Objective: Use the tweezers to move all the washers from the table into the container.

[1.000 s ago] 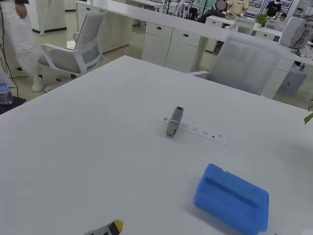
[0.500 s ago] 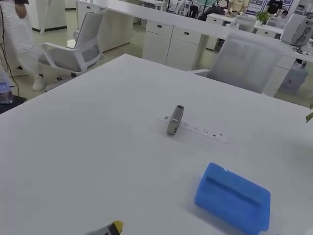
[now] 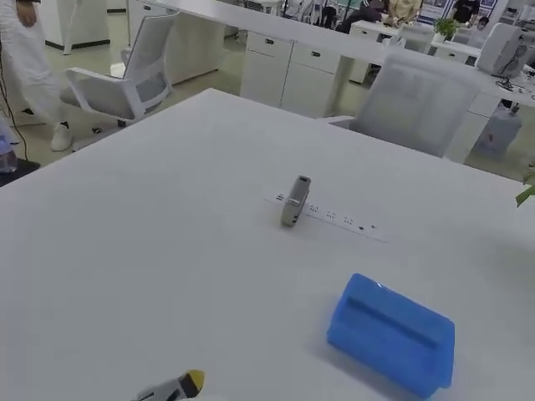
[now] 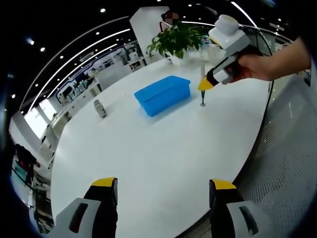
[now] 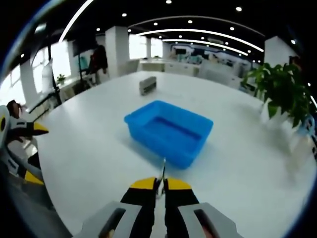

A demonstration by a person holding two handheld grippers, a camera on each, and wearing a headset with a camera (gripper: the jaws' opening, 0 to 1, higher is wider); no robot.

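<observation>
Right hand-held gripper (image 5: 160,184): clamped on tweezers (image 5: 163,169)
Left hand-held gripper (image 4: 163,183): jaws apart, empty
Container (image 5: 168,130): looks empty
Progress: seemingly none yet — all washers left to move

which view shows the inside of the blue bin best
The right gripper view: the blue rectangular plastic container sits centred and near, its open hollow visible. The head view shows it at the lower right; the left gripper view shows mainly its side walls, small.

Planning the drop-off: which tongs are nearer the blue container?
Right. The right tongs, shut on the tweezers, hover just short of the blue container; the left tongs, open, are well back across the table.
</observation>
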